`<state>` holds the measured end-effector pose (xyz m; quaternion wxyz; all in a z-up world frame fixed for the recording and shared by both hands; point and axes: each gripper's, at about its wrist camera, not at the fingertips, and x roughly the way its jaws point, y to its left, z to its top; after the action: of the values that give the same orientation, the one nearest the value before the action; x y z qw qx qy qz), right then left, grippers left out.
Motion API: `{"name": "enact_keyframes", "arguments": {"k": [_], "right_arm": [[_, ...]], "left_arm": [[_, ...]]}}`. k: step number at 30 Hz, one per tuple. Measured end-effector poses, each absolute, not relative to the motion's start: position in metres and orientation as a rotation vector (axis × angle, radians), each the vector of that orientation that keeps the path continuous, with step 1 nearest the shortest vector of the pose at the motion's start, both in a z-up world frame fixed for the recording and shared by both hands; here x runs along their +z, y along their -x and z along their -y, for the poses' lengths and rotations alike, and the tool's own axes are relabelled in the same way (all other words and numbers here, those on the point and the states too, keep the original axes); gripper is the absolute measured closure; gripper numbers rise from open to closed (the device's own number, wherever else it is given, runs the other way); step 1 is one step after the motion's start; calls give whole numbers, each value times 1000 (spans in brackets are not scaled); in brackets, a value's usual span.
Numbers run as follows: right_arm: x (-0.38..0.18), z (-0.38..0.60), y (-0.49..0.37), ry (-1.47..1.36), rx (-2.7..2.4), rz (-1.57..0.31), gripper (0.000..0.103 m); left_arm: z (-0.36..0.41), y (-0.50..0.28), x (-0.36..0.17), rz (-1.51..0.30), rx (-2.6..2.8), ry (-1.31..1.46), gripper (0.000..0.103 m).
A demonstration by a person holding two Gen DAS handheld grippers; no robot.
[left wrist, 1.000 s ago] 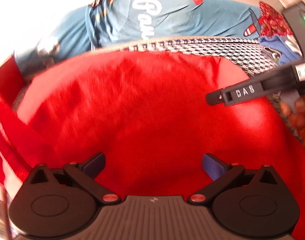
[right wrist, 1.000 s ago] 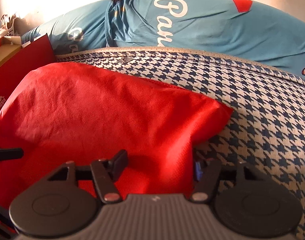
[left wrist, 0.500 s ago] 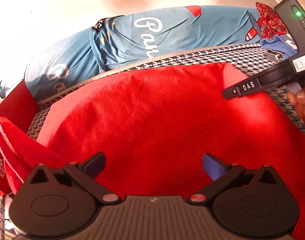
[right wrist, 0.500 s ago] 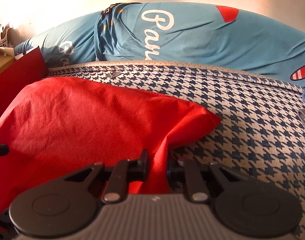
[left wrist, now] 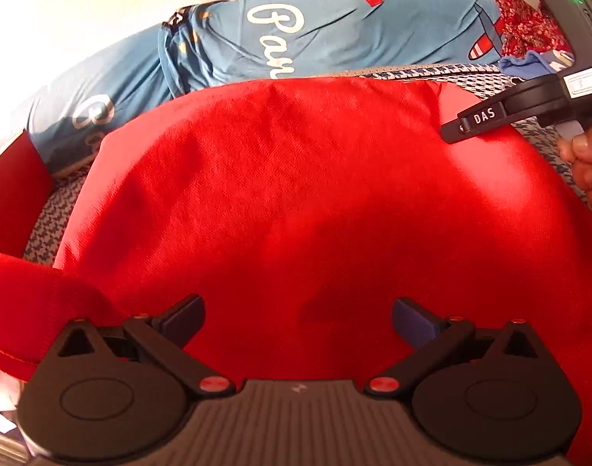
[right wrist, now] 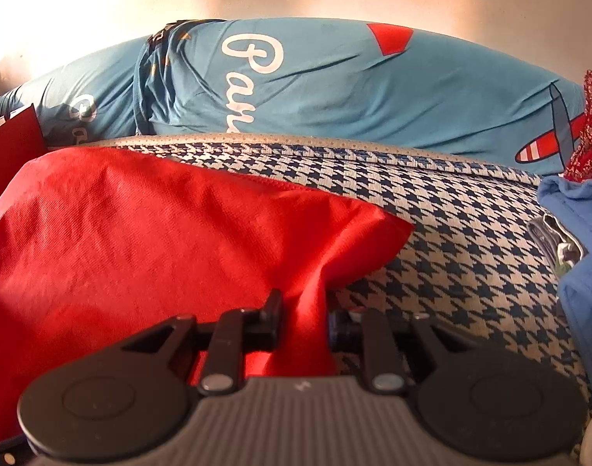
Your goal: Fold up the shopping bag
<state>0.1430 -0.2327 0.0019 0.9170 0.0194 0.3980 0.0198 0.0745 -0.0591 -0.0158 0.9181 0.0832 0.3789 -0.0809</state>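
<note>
Two blue pillows (right wrist: 334, 89) behind red bag (right wrist: 140, 233)

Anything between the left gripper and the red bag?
Nothing visible. The left gripper hangs open directly over the red shopping bag, bare fabric between its fingers. The right gripper has a fold of the bag's edge between its fingers.

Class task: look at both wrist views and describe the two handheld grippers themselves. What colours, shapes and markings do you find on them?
Both are black. The left gripper has two round discs on a ribbed grey body, angled linkage arms with red rivets, and dark blue pads. The right gripper has the same build, but its rivets look grey. Seen from the left wrist view, one of its fingers bears white letters, DAS, and its body a green light.
</note>
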Motion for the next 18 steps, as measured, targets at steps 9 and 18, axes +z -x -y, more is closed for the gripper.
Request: {"name": "enact_keyframes", "arguments": {"k": [9, 18], "right_arm": [[27, 238, -135, -17, -21, -674, 59], [45, 225, -124, 25, 45, -611, 58]], "left_arm": [[59, -72, -17, -796, -170, -133, 0], [61, -72, -10, -793, -169, -133, 0]]}}
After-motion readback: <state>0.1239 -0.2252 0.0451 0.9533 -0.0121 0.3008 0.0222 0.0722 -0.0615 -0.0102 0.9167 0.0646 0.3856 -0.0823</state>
